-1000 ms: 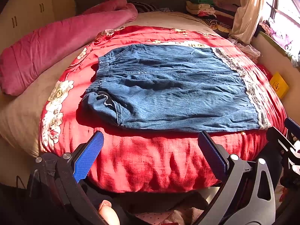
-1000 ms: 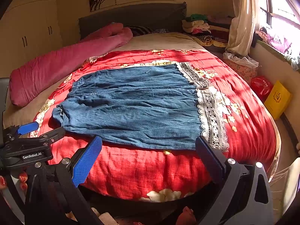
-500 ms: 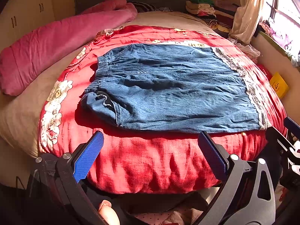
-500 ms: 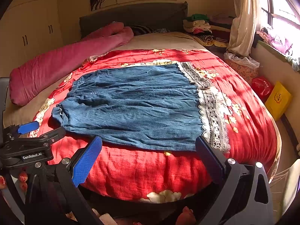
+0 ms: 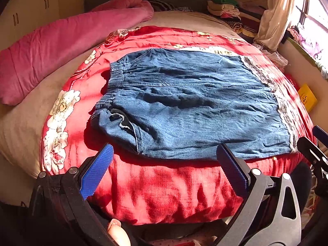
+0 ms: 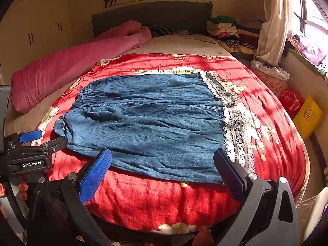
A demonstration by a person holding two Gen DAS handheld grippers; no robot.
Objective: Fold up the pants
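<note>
Pants (image 5: 190, 104) matt denim, lace hem; bedspread (image 5: 160, 186) crinkled cloth.

Warm window (image 6: 307, 26) sunlight, fisheye edges, sharp.

One pair of denim pants (image 5: 190, 102) ahead of two tools (both spread wide), one pink quilt (image 5: 61, 45) beyond, one yellow box (image 6: 307, 116).

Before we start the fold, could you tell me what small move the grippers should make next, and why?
Probably ease both forward to the near edge of the denim pants. The left gripper and right gripper hang open, short of the cloth, which lies flat on the red bedspread, unfolded.
</note>
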